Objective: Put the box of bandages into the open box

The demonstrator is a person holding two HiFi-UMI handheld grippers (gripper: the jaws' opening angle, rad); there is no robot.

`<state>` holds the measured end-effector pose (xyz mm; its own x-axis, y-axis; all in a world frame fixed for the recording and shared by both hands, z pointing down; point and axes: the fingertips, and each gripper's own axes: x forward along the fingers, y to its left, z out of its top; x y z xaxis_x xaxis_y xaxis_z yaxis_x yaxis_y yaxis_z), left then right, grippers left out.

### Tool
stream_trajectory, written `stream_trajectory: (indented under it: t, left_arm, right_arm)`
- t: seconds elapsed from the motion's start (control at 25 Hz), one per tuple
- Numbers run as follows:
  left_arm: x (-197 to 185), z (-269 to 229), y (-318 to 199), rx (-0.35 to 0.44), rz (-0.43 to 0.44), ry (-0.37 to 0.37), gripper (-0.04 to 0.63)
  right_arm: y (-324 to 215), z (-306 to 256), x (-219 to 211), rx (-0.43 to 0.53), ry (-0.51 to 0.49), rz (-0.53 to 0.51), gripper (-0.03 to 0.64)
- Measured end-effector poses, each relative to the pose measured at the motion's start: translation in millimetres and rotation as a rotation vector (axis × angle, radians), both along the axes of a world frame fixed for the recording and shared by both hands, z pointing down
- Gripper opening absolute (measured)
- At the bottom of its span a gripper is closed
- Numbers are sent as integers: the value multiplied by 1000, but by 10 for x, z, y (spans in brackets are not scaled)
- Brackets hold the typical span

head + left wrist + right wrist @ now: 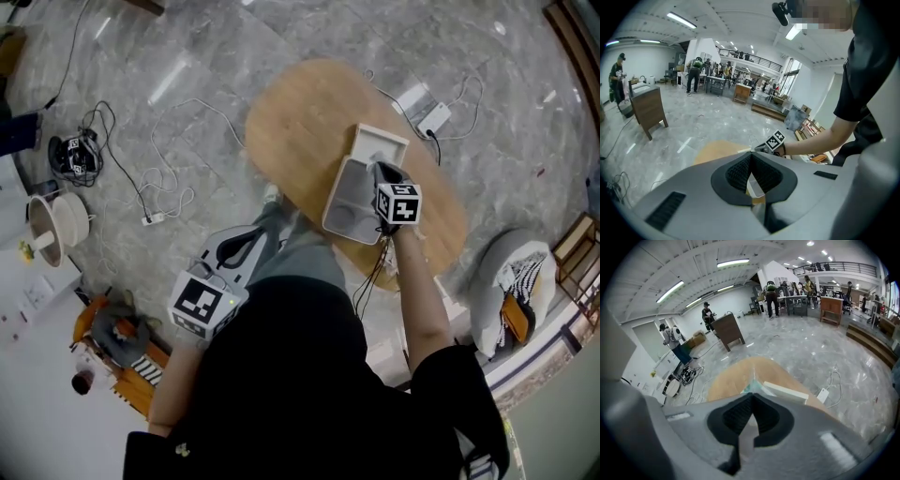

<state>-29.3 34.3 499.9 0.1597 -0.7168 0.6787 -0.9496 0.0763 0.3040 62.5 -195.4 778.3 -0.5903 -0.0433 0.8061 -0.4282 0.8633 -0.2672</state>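
Over on the left, the left gripper point(750, 156) is held off the near-left edge of the wooden table point(300, 122), above the person's lap, jaws closed with nothing between them. On the table's right half stands the open box point(337, 192), its lid flap point(380, 141) raised on the far side. The right gripper point(752, 398) dips into that box, jaws pressed together. A pale teal box of bandages point(750, 388) peeks out just beyond its tips, beside the flap; whether they touch, I cannot tell.

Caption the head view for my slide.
Right claw at the open white box on the oval wooden table; left claw held clear.
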Motion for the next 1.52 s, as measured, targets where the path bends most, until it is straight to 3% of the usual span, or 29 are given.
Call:
stream_trajectory:
  t: [0.8, 1.28, 1.52]
  left_arm:
    - [6, 267, 348, -73, -123, -3, 11]
    - [136, 372, 454, -89, -113, 30, 11]
    - [138, 393, 449, -89, -110, 36, 11]
  right_arm:
    - [-116, 1122, -211, -25, 210, -110, -2]
    - [-145, 1425, -183, -35, 286, -144, 1]
    - [-171, 1479, -147, -68, 296, -117, 49]
